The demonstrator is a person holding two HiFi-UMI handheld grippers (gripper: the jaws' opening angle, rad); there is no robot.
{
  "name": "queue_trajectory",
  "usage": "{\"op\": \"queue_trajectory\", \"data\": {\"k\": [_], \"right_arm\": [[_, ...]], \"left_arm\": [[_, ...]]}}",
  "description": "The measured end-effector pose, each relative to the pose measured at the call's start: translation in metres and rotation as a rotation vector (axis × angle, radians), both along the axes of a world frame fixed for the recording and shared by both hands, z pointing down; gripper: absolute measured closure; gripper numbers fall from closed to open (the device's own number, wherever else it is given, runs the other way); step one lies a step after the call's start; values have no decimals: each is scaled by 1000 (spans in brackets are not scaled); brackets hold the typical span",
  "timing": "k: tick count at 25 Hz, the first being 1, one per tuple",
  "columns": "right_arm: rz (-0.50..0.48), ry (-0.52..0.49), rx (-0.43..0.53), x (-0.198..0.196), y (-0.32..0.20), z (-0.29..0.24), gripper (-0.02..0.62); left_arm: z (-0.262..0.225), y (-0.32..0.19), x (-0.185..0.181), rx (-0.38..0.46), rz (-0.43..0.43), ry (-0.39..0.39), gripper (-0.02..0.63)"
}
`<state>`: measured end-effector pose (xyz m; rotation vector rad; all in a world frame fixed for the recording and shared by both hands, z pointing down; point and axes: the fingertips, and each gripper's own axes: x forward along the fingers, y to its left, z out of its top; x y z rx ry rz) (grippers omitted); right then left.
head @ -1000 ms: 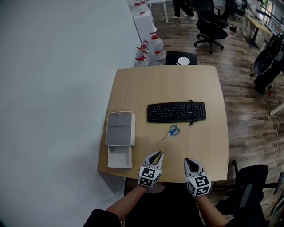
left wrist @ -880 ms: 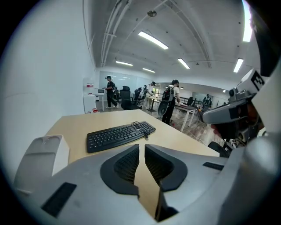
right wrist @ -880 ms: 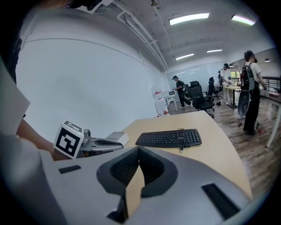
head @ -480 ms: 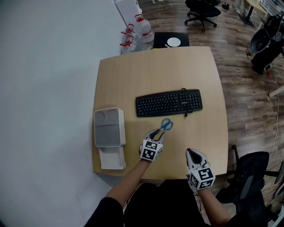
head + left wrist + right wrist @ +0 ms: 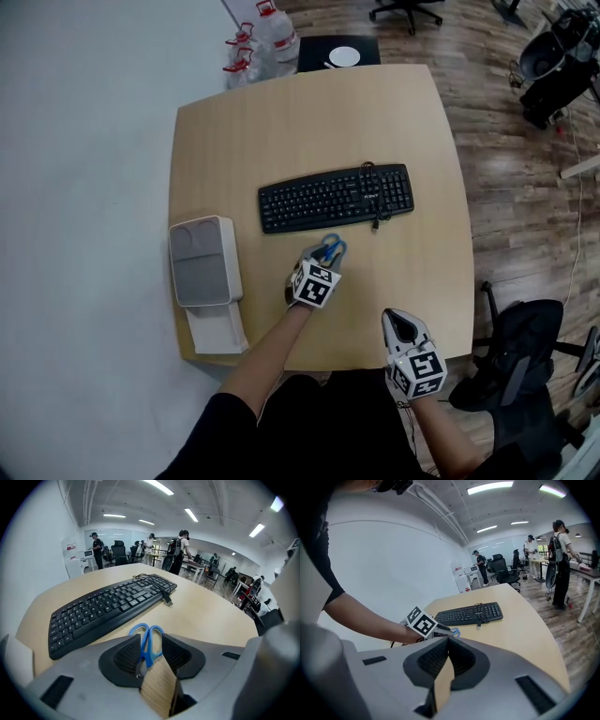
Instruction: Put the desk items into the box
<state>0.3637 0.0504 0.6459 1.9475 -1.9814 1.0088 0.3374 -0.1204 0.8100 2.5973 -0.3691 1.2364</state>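
Tan desk (image 5: 309,131), open office. I've brought left gripper (image 5: 322,255) forward onto scissors (image 5: 146,641), jaws just opening, straddling them; right gripper (image 5: 396,322) pressed together.

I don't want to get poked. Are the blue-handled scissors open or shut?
Probably shut: the blue-handled scissors lie on the wooden desk with both finger loops close together; their blades are hidden.

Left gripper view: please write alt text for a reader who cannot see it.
The left tool, its jaws apart and just been opening, straddles blue-handled scissors lying on a wooden desk, pads not closed on them. A black keyboard with its cable lies just beyond, and an open office with people fills the background.
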Motion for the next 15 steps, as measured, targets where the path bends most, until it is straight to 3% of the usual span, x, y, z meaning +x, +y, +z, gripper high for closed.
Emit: {"op": "queue_trajectory", "data": {"k": [9,15], "right_arm": [[38,-23,-40,0,18,13,537],[72,-21,-27,7,19,8,536]], "left_arm": [[13,-10,12,69,76,-101,485],[23,-9,11,-3,73,-142,485]]}}
